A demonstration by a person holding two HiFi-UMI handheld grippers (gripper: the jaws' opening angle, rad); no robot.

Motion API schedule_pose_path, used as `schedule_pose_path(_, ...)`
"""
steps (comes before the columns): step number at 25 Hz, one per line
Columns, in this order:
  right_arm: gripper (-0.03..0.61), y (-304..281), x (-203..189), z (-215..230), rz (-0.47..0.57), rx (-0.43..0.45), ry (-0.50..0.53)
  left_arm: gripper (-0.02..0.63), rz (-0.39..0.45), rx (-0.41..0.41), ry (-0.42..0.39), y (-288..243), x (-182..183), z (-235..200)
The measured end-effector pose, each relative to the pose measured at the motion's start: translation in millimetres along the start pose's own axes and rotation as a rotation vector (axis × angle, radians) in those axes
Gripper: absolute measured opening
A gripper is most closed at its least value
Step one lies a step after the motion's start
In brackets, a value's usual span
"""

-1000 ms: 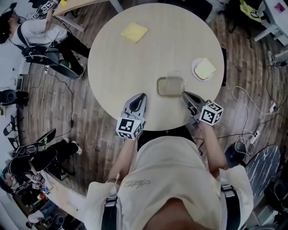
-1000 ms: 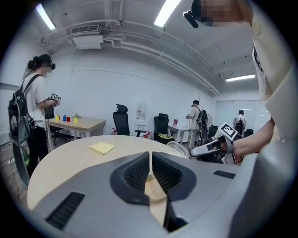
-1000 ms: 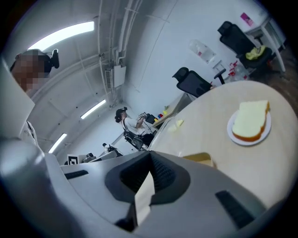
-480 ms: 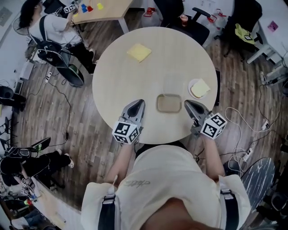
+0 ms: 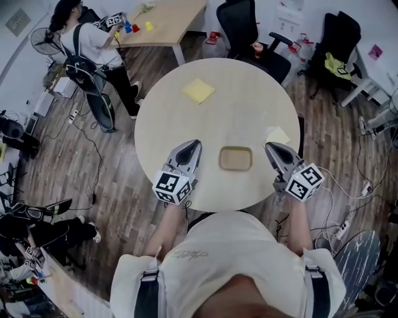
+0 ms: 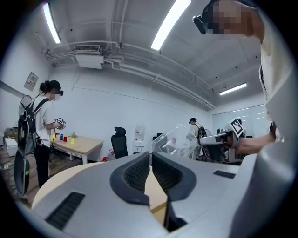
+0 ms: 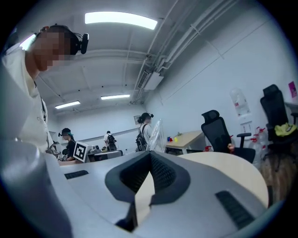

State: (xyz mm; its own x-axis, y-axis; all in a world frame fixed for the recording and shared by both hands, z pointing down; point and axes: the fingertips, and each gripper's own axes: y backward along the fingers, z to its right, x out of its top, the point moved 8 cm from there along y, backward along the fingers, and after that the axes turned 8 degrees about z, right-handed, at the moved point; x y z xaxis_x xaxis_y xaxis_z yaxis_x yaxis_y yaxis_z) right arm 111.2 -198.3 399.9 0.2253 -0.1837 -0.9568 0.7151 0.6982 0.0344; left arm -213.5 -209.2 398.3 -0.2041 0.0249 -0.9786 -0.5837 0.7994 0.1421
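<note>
Both grippers hover over the near edge of a round pale wooden table (image 5: 186, 121). Between them lies a clear, shallow plastic container (image 5: 236, 158). My left gripper (image 5: 190, 145) is just left of it, shut with nothing between its jaws. My right gripper (image 5: 272, 149) is just right of it, also shut and holding nothing. A slice of bread (image 5: 278, 134) peeks out beyond the right gripper, its plate mostly hidden. In the left gripper view the container (image 6: 179, 139) shows past the shut gripper (image 6: 150, 155). The right gripper view shows its gripper (image 7: 150, 155) shut as well.
A yellow square cloth (image 5: 198, 90) lies at the table's far side. Black office chairs (image 5: 245, 25) stand behind the table. A person with a backpack (image 5: 87, 43) stands at a wooden desk (image 5: 165, 18) far left. Cables run over the wooden floor.
The head view has pulled back, so more of the room shows. Both grippers have tilted upward, showing less table. The right gripper has shifted right and now covers most of the bread plate.
</note>
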Motion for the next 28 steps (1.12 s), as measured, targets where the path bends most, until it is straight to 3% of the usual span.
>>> schedule_pose_path(12,0.007,12,15,-6,0.020,-0.023,0.033,0.032,0.030,-0.068,-0.008,-17,25,10)
schedule_pose_path(28,0.008,12,11,0,-0.003,-0.058,0.083,0.032,0.015,-0.086,-0.029,-26,28,17)
